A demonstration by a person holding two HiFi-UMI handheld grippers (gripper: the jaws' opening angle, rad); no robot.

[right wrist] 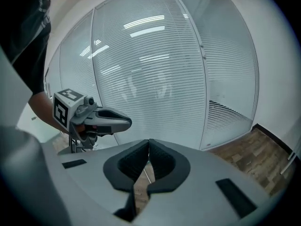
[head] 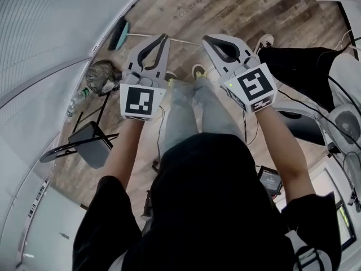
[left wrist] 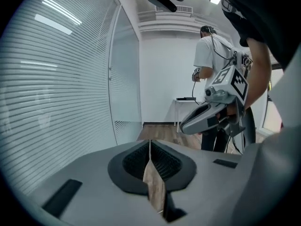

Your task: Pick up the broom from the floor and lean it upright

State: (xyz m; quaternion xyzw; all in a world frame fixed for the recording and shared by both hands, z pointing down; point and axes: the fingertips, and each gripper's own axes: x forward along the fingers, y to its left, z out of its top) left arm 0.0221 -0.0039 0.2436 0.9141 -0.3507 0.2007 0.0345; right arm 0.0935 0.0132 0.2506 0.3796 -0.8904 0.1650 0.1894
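Note:
The broom lies flat on the wood floor in the head view, its teal head close to the glass wall and its thin pale handle running to the right. My left gripper hangs above the handle, jaws together and empty. My right gripper is just right of it, also shut with nothing held. In the left gripper view the jaws meet at the tip and the right gripper shows beyond them. The right gripper view shows its closed jaws and the left gripper. Neither gripper view shows the broom.
A glass wall with blinds curves along the left. Near it stand a black folding stool, a grey fuzzy bundle and a bottle. Another person's legs and shoe are at the right; a small device lies on the floor.

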